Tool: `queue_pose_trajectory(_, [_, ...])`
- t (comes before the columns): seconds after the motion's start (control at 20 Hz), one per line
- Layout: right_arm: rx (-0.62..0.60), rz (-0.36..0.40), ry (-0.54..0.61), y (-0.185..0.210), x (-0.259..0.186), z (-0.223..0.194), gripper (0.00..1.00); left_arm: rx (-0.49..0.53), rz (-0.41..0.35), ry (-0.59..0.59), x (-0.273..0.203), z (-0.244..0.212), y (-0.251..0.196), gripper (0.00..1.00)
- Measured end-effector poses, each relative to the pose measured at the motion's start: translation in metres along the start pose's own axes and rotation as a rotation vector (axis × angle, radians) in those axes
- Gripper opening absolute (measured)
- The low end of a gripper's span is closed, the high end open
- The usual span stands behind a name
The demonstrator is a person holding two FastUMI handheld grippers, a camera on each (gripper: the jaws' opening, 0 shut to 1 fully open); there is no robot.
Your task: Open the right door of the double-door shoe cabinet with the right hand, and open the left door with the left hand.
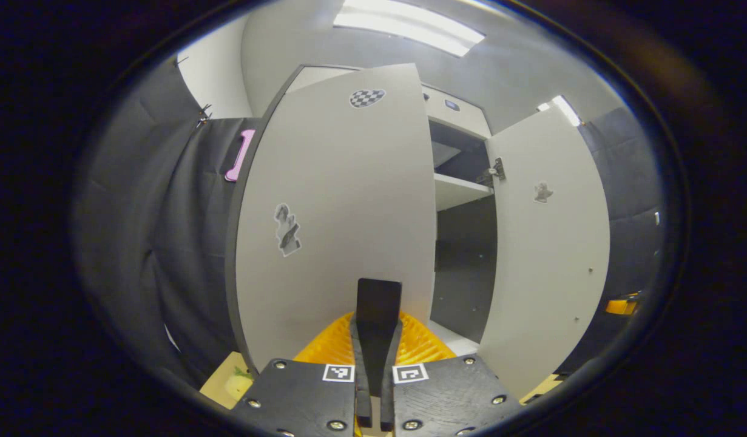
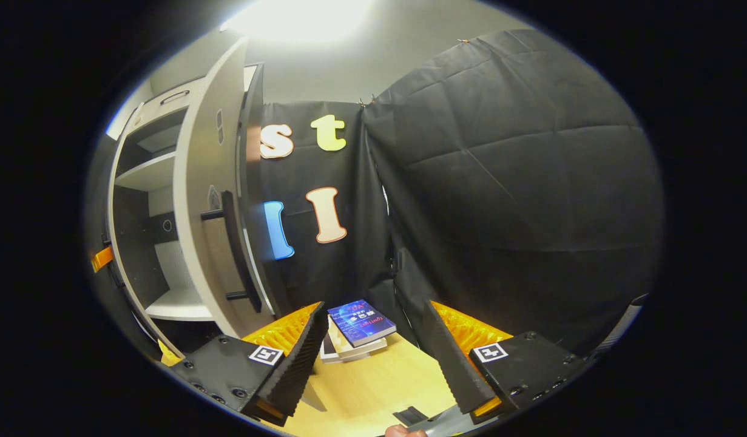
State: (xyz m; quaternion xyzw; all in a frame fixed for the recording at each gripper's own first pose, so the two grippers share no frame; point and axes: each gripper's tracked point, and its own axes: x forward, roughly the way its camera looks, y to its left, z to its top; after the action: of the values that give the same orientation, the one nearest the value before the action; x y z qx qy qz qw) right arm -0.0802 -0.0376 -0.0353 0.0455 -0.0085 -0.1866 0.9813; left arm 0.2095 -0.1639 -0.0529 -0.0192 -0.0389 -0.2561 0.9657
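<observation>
In the left gripper view the pale left door [image 1: 343, 200] stands swung out, its inner face towards me and its dark free edge at the left. My left gripper [image 1: 378, 294] is low in front of that door, shut, with nothing visible between its fingers. The right door [image 1: 549, 243] also stands open, hinged at its far edge, and the dark shelved cabinet interior [image 1: 464, 255] shows between the two. In the right gripper view the right door [image 2: 197, 200] is seen nearly edge-on with its dark bar handle [image 2: 235, 243]. My right gripper [image 2: 374, 309] is open, away from the handle.
A stack of books [image 2: 360, 325] lies on a wooden surface [image 2: 373, 382] just beyond my right gripper. Black cloth walls close in the left [image 1: 179, 243] and the right [image 2: 519, 182]. A fingertip [image 2: 403, 431] shows at the bottom edge.
</observation>
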Motion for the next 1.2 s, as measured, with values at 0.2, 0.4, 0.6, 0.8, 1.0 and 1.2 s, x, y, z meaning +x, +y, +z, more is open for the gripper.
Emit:
queue_pose_trajectory(0.2, [-0.003, 0.005, 0.012, 0.011, -0.018, -0.007, 0.98, -0.017, -0.014, -0.008, -0.013, 0.002, 0.000, 0.08])
queue_pose_trajectory(0.4, [-0.011, 0.020, 0.013, 0.023, -0.029, -0.008, 0.98, -0.019, 0.006, -0.019, -0.021, 0.004, 0.012, 0.08])
queue_pose_trajectory(0.6, [-0.020, 0.026, 0.005, 0.028, -0.037, -0.007, 0.98, -0.023, 0.031, -0.025, -0.025, 0.006, 0.021, 0.08])
queue_pose_trajectory(0.8, [-0.006, 0.028, 0.001, 0.030, -0.041, -0.007, 0.98, -0.032, 0.053, -0.023, -0.030, 0.007, 0.030, 0.07])
queue_pose_trajectory(1.0, [0.005, 0.041, 0.010, 0.041, -0.039, -0.010, 0.98, -0.012, 0.061, -0.015, -0.035, 0.006, 0.037, 0.07])
queue_pose_trajectory(1.2, [-0.012, 0.055, 0.013, 0.048, -0.039, -0.014, 0.98, -0.011, 0.094, -0.017, -0.038, 0.007, 0.048, 0.06])
